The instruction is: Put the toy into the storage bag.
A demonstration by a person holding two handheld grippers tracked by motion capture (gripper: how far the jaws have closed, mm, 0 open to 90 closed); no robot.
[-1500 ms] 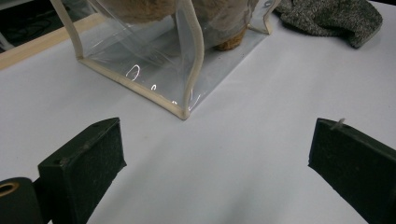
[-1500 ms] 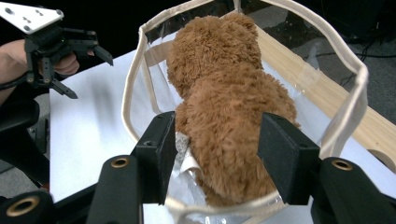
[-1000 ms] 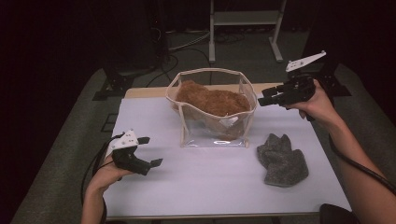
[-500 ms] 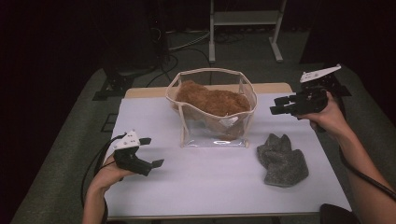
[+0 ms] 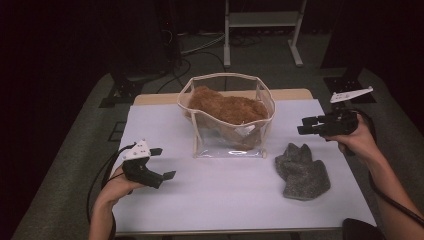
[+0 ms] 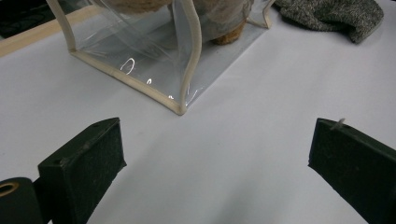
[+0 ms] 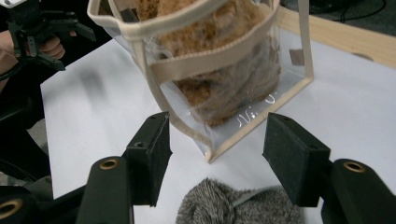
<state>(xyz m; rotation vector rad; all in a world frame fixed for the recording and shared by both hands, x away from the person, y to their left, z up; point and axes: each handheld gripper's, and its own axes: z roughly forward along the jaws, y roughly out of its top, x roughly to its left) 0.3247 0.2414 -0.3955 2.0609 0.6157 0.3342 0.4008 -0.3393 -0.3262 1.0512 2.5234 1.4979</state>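
Note:
A clear bag with beige trim [image 5: 226, 75] stands at the middle of the white table, with a brown fluffy thing [image 5: 225, 107] inside it. To its front right lies a grey fuzzy cloth [image 5: 302, 170]. My right gripper [image 5: 302, 126] hovers to the right of the bag and above the cloth's far side. It points left and is open; its jaws have just been opening with nothing between them. In the right gripper view the bag [image 7: 205, 60] is ahead and the cloth [image 7: 224, 205] below. My left gripper [image 5: 164, 163] rests open at the front left, facing the bag [image 6: 190, 56].
The white table top [image 5: 225, 200] has bare room in front of the bag. A wooden strip [image 5: 295, 93] edges the far side. A metal stand [image 5: 260, 20] and cables are on the dark floor behind. The table's right edge runs close to my right hand.
My right gripper has moved right and down, away from the bag's rim to a spot over the cloth's far side. The left gripper has stayed put.

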